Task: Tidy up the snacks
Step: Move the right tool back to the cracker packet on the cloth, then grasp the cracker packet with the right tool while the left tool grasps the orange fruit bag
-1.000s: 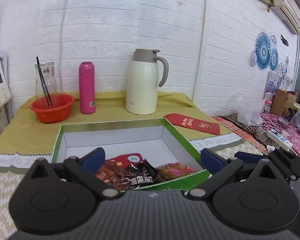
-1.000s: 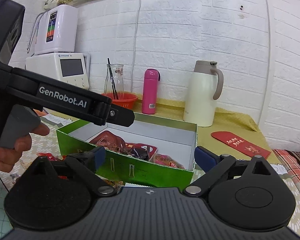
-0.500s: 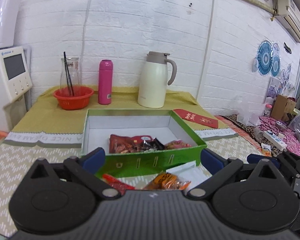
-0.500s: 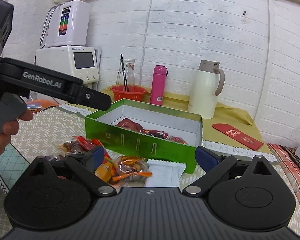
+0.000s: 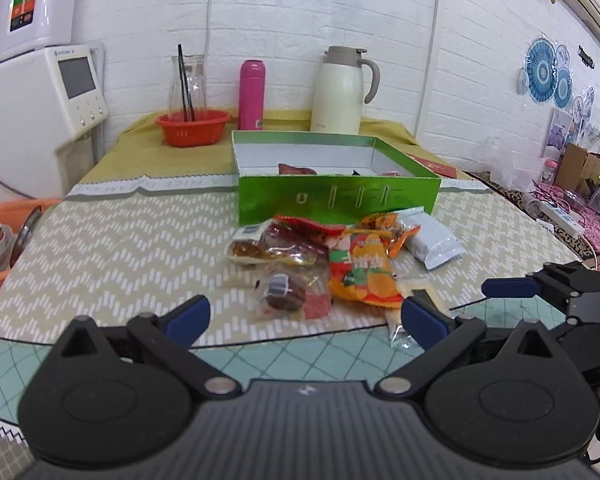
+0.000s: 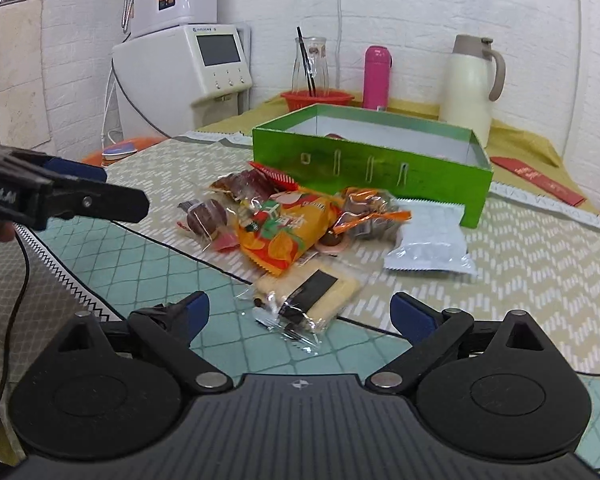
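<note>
Two grippers, left [image 5: 304, 316] and right [image 6: 300, 312], hover with jaws spread and empty at the bottom of each frame. At mid-frame a heap of crinkled plastic snack packets [image 5: 340, 256] lies just before one green cardboard box [image 5: 336, 196]; a few packets show inside. One glossy white pouch [image 6: 430, 240] sits at the heap's right.

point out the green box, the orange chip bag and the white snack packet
green box [image 6: 364, 168], right wrist view, on its front wall beside the slots
orange chip bag [image 5: 360, 270], left wrist view, on the printed middle of the bag
white snack packet [image 6: 430, 240], right wrist view, on the centre of the wrapper
</note>
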The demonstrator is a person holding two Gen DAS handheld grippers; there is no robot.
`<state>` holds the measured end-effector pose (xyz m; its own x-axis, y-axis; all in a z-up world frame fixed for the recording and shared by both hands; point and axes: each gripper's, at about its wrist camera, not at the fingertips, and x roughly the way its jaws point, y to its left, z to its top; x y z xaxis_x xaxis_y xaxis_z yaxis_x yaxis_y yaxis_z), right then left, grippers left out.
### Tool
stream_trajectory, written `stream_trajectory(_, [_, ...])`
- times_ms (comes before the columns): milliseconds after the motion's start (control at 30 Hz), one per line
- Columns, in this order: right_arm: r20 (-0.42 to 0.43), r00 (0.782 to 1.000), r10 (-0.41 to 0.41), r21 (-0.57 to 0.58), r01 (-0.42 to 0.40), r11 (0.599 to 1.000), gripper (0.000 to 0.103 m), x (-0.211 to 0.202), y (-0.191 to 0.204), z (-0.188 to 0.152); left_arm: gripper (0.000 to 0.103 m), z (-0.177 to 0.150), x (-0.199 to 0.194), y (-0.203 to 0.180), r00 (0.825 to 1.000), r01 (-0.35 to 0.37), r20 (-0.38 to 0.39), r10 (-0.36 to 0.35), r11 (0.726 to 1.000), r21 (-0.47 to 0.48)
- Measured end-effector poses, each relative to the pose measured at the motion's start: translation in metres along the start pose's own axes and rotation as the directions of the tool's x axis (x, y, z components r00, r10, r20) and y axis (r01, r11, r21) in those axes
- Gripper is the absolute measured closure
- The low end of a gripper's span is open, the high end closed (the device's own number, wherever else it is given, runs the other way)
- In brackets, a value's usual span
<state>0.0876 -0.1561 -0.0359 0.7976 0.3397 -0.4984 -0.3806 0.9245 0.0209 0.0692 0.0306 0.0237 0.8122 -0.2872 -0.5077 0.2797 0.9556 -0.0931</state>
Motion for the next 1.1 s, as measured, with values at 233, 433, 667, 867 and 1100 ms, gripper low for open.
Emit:
stream_trajectory(233, [-0.072, 0.996, -0.055, 0.033, 0.058, 0.998, 0.000, 0.041, 0.018, 0.008, 0.002, -0.007, -0.010, 0.005, 1.000, 0.016, -0.003, -0.016, 1.000, -0.007])
stream_trajectory(433, [-0.079, 0.995, -0.059, 0.014, 0.060, 0.998, 0.000, 0.021, -0.004, -0.005, 0.002, -0.009, -0.006, -0.005, 0.996, 0.092, -0.017, -0.092, 0.995, 0.034])
stream_trajectory(667, [-0.087, 0.994, -0.068, 0.053, 0.072, 0.996, 0.000, -0.016, -0.036, -0.028, 0.002, -0.010, 0.014, -0.024, 0.983, 0.172, -0.064, -0.170, 0.984, 0.034])
stream_trajectory(867, [-0.069, 0.996, -0.047, 0.077, 0.052, 0.996, 0.000, -0.023, -0.034, -0.030, 0.002, -0.008, 0.027, -0.028, 0.983, 0.162, -0.096, -0.159, 0.987, 0.016])
stream_trajectory(1100, [-0.064, 0.996, -0.065, 0.023, 0.066, 0.998, 0.000, -0.019, -0.029, -0.032, 0.006, -0.006, 0.034, -0.034, 0.973, 0.194, -0.130, -0.192, 0.981, 0.005])
